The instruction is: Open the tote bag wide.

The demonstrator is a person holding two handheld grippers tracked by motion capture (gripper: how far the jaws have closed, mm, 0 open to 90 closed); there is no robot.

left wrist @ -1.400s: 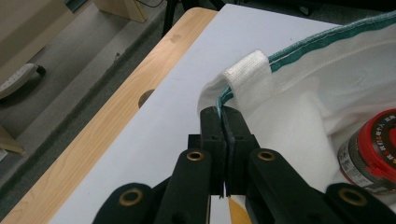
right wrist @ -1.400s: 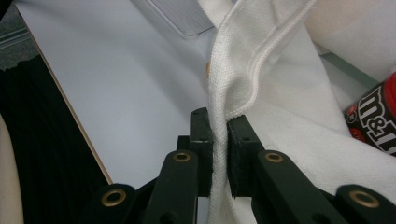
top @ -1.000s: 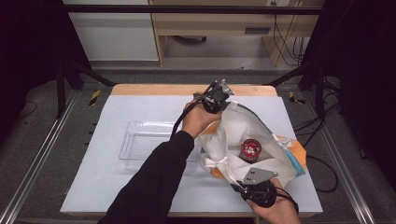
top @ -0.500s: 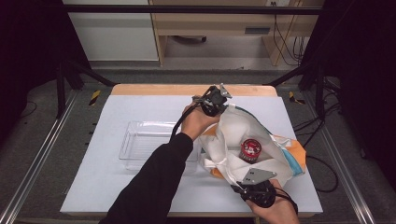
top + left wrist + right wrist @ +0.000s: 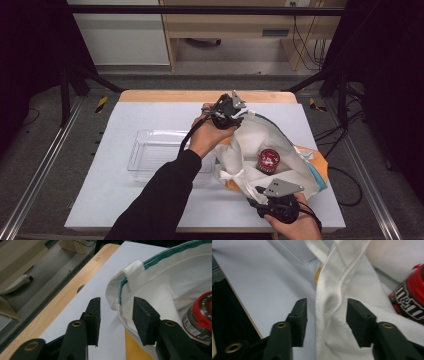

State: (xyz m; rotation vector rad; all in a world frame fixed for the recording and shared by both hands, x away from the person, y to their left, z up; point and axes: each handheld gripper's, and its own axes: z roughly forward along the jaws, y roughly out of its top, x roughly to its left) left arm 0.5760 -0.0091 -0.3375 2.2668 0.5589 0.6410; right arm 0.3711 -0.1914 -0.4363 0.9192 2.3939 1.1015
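My left gripper (image 5: pixel 226 111) sits at the far edge of the white cloth bag (image 5: pixel 260 145), and its jaws have just been opening: in the left gripper view my two black pads (image 5: pixel 93 315) stand apart, released, with the bag's green-trimmed rim (image 5: pixel 125 287) rising in the gap between them and neither pad pressing on it. My right gripper (image 5: pixel 277 202) waits at the near edge of the same bag, low over the white table (image 5: pixel 125 200), and its jaws have just been opening too; in the right gripper view my fingers (image 5: pixel 299 317) are parted, the folded cloth with its seam running between them, loose, not clamped. So I grip nothing on either side. The bag lies on the right half of the table, its mouth spread open toward me, with an orange panel (image 5: pixel 317 160) showing beneath it on the right side. Inside the bag stands a red can (image 5: pixel 268 159), upright, lid up; I see it at the right edge of both of my gripper views, near my pads but apart from them. Just left of the bag rests a clear plastic tray (image 5: pixel 155 150) on the table, under my left forearm (image 5: pixel 165 195).
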